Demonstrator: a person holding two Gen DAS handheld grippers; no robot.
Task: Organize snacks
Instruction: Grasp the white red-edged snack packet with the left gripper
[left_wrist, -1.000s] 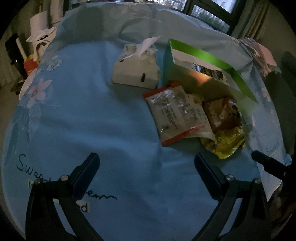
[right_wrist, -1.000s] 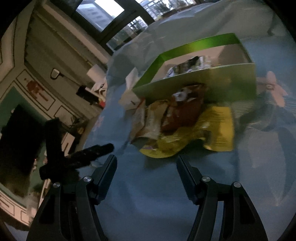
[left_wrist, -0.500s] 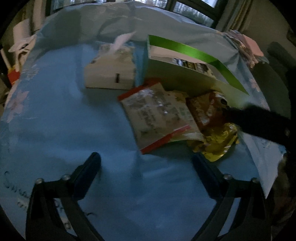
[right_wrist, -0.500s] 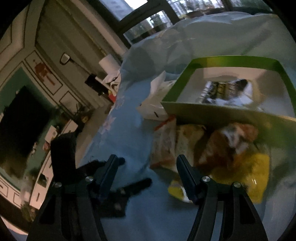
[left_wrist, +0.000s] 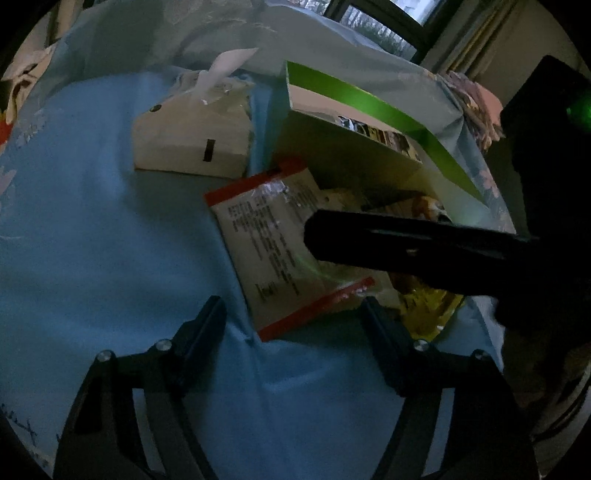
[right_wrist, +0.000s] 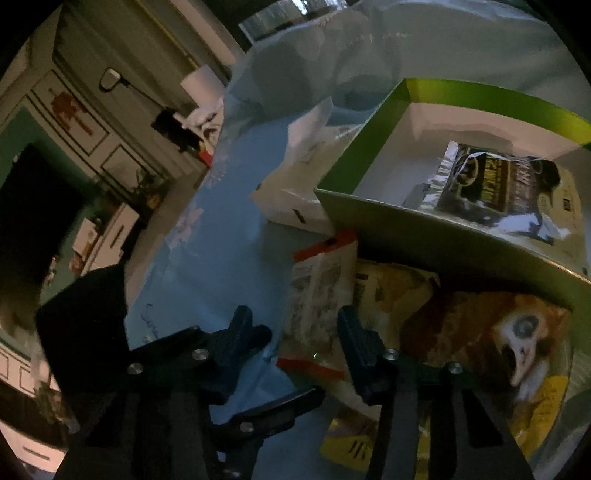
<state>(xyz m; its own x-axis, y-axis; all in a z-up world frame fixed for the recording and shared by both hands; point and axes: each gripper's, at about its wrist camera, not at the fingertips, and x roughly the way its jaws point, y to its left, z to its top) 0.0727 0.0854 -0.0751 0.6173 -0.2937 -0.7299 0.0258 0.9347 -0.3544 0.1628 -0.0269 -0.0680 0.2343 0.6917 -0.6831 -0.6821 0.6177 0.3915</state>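
A white snack packet with red ends (left_wrist: 266, 243) lies on the blue cloth in front of the open green box (left_wrist: 369, 147). My left gripper (left_wrist: 291, 310) hovers low over the packet's near corner, which sits between its closing jaws; the pads are clear of it. A finger (left_wrist: 388, 247) of my right gripper reaches in from the right across the packet. In the right wrist view the right gripper (right_wrist: 295, 325) straddles the same packet (right_wrist: 317, 295), jaws closing, with no clear pressing. The left gripper (right_wrist: 291, 365) shows just below it. A dark packet (right_wrist: 498, 184) lies inside the box (right_wrist: 369, 177).
A white tissue box (left_wrist: 192, 144) stands left of the green box. An orange packet (right_wrist: 480, 332) and a yellow one (left_wrist: 428, 306) lie right of the red-ended packet. The blue cloth (left_wrist: 110, 240) spreads to the left. Room furniture (right_wrist: 92, 122) stands beyond the table edge.
My right gripper swung left from the yellow and orange packets to the red-ended packet and narrowed. The left gripper came closer to that packet, and its jaws narrowed too.
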